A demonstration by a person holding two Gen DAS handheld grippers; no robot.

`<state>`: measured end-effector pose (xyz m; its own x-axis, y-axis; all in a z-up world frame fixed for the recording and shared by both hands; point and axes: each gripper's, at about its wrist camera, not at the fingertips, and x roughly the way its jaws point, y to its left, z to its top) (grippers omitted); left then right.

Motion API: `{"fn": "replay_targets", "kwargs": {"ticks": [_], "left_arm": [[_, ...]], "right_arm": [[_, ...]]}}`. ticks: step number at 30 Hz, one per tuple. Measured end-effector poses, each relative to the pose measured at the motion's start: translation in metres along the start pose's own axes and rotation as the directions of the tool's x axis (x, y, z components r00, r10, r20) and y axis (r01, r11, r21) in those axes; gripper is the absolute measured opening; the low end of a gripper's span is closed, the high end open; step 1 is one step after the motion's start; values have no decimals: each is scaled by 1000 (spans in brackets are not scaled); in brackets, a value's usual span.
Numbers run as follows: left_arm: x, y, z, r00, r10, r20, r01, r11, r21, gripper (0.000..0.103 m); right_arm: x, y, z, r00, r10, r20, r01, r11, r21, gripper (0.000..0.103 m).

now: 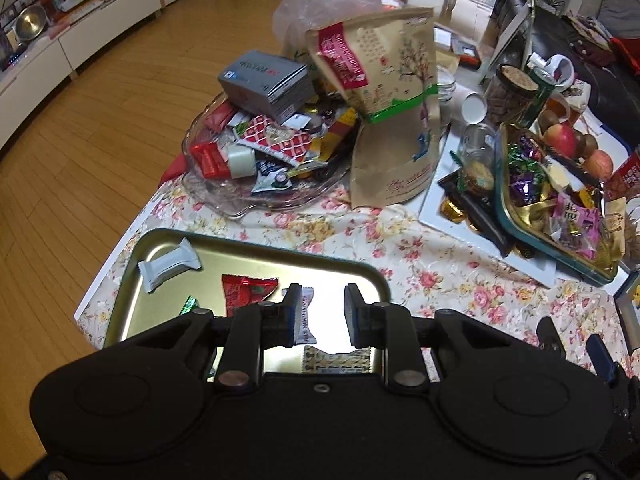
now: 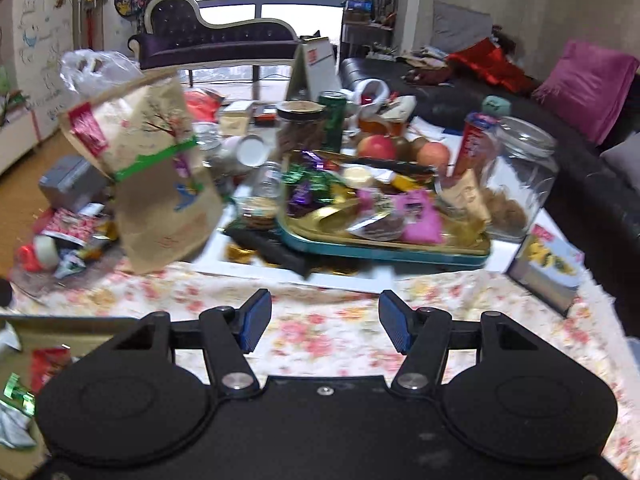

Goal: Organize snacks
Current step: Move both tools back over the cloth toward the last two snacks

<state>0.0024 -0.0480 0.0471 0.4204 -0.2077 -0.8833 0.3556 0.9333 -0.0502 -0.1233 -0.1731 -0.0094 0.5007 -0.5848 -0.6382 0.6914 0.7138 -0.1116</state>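
Observation:
My left gripper (image 1: pixel 323 300) is open and empty above a gold metal tray (image 1: pixel 256 246). The tray holds a white wrapped bar (image 1: pixel 170 264), a red packet (image 1: pixel 246 290), a small green candy (image 1: pixel 189 305) and a patterned wrapper (image 1: pixel 336 360). A glass dish (image 1: pixel 224 196) behind it is piled with mixed snacks. My right gripper (image 2: pixel 324 322) is open and empty over the floral tablecloth (image 2: pixel 320 328). Ahead of it a teal-rimmed gold tray (image 2: pixel 384 250) holds wrapped candies. The same tray shows in the left wrist view (image 1: pixel 560 252).
A tall brown paper snack bag (image 1: pixel 394 120) stands between dish and tray, also in the right wrist view (image 2: pixel 160 184). A grey box (image 1: pixel 266 80) tops the dish. Glass jars (image 2: pixel 516 184), a green can (image 2: pixel 334 120), apples (image 2: pixel 376 147) and a small box (image 2: pixel 548 272) crowd the table.

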Motion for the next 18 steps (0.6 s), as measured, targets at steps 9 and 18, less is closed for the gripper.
{"fn": "replay_targets", "kwargs": {"ticks": [9,18], "left_arm": [[-7,-48,-12,998,-15,63,8,995,104,33],[-2,-100,-28,998,-1,66,-12,981,194,34]], "right_arm": [[7,-64,-13,995,-70,-72,73,997,37,60],[11,-132,-28,986,-29,-164,59,982,182,60]]}}
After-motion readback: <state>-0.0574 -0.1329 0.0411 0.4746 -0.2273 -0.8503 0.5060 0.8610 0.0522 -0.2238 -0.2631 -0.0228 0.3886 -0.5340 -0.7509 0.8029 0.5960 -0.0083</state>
